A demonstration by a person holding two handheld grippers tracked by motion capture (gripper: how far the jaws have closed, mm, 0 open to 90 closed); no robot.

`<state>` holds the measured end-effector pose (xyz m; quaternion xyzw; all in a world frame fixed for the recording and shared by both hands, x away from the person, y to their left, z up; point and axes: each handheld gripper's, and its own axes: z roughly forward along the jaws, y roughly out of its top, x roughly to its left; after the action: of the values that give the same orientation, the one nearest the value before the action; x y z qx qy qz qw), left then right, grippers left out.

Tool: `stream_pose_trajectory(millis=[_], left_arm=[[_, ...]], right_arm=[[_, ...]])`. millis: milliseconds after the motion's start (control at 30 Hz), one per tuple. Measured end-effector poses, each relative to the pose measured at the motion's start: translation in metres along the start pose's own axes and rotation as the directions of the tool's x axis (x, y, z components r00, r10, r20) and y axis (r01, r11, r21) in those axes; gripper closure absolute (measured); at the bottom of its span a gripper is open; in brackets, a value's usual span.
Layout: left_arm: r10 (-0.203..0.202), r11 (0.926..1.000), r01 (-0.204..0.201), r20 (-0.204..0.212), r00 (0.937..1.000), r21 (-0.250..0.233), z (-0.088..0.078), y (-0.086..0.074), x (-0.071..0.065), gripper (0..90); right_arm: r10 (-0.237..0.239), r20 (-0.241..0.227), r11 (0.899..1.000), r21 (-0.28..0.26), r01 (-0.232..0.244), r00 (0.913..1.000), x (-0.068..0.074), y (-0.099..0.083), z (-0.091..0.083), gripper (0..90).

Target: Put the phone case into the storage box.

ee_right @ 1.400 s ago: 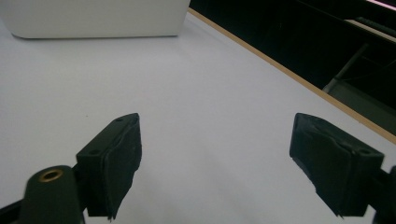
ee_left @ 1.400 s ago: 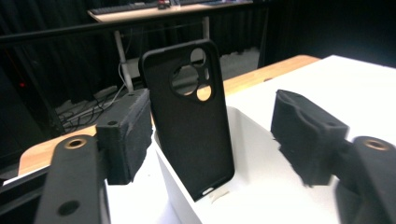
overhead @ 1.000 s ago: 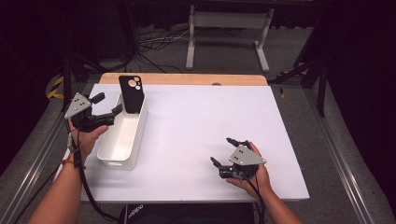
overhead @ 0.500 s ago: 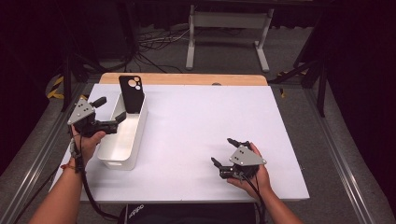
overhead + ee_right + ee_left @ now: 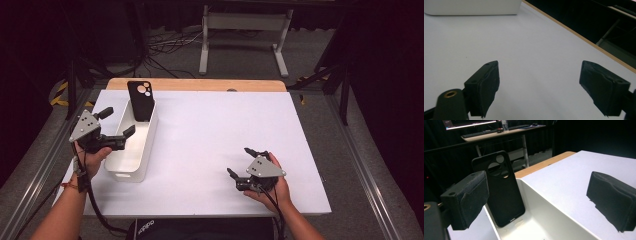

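Note:
A black phone case (image 5: 140, 100) stands upright, leaning against the far end wall of a white bin (image 5: 148, 144) at the table's left. In the left gripper view the case (image 5: 501, 187) rises just behind the left pad, apart from it. My left gripper (image 5: 119, 121) hovers over the bin's left rim; its jaws have just been opening and stand wide with nothing between them (image 5: 539, 202). My right gripper (image 5: 240, 161) rests low over the white table near the front right, open and empty (image 5: 539, 87).
The white table top (image 5: 225, 125) has a wooden strip (image 5: 200, 84) along its far edge. The bin's side (image 5: 471, 7) shows far off in the right gripper view. A metal stand (image 5: 242, 30) and cables lie on the floor beyond the table.
My left gripper has drawn back from the phone case toward the near left and its jaws have spread wider. The case stays leaning in the bin. The right hand has kept still.

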<state>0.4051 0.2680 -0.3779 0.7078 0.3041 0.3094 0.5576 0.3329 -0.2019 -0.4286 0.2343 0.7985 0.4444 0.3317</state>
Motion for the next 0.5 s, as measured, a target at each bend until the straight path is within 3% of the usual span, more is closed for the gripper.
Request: stream_pose_trajectory(millis=[133, 500], left_arm=[[-0.01, 0.9999, 0.01, 0.015, 0.9998, -0.01, -0.002, 0.002, -0.004, 4.7], [0.021, 0.9995, -0.02, 0.043, 0.9988, -0.023, -0.005, 0.009, -0.017, 4.2]], right_arm=[[0.0, 0.003, 1.0, -0.003, 0.0, 1.0, 0.0, 0.0, 0.0, 17.4], [0.009, 0.006, 1.0, -0.013, -0.009, 0.9999, -0.004, 0.0, -0.002, 17.4]])
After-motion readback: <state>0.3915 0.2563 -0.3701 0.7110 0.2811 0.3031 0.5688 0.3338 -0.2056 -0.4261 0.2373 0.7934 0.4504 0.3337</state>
